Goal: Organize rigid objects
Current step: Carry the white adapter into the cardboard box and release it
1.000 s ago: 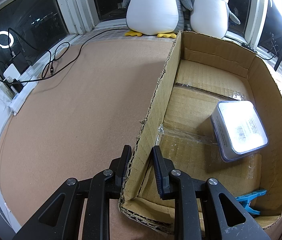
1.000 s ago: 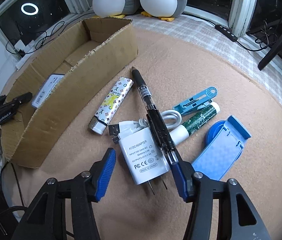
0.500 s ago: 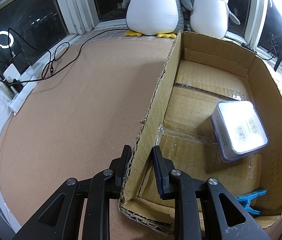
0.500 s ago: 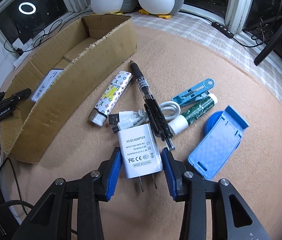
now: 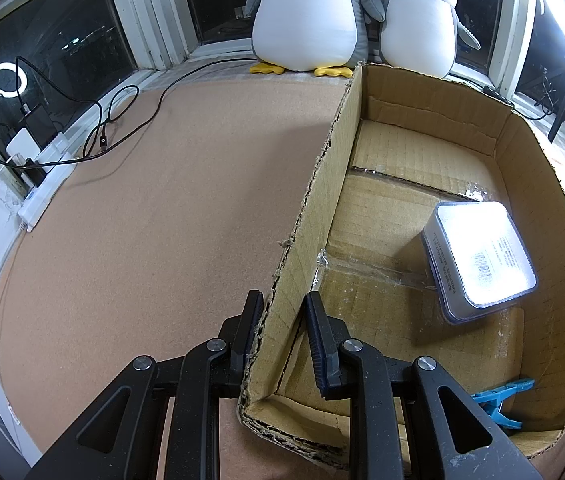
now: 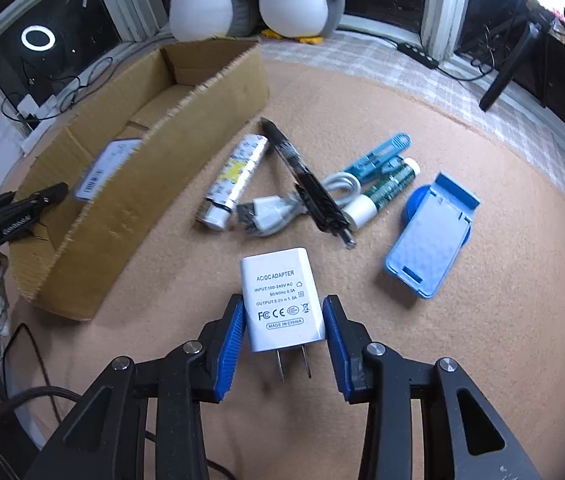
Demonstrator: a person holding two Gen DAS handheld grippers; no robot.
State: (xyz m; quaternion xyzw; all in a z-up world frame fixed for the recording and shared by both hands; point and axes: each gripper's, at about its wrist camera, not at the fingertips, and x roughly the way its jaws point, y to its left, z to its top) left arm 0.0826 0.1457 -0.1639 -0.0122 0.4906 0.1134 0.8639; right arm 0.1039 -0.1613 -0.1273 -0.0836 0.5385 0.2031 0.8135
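Now clamped low on the white adapter (image 6: pixel 282 298) by the right hand-held gripper (image 6: pixel 284 320), pads on both flanks, prongs toward the camera, apparently lifted just off the desk (image 6: pixel 462 360) near its front edge. Beyond, loose clutter: lighter (image 6: pixel 236 180), pen (image 6: pixel 306 184), cable (image 6: pixel 282 208). At left, cardboard box (image 5: pixel 306 216) braced for loading: left hand-held gripper (image 5: pixel 282 320) straddling its side wall near a corner, grip looking snug, held low and level.
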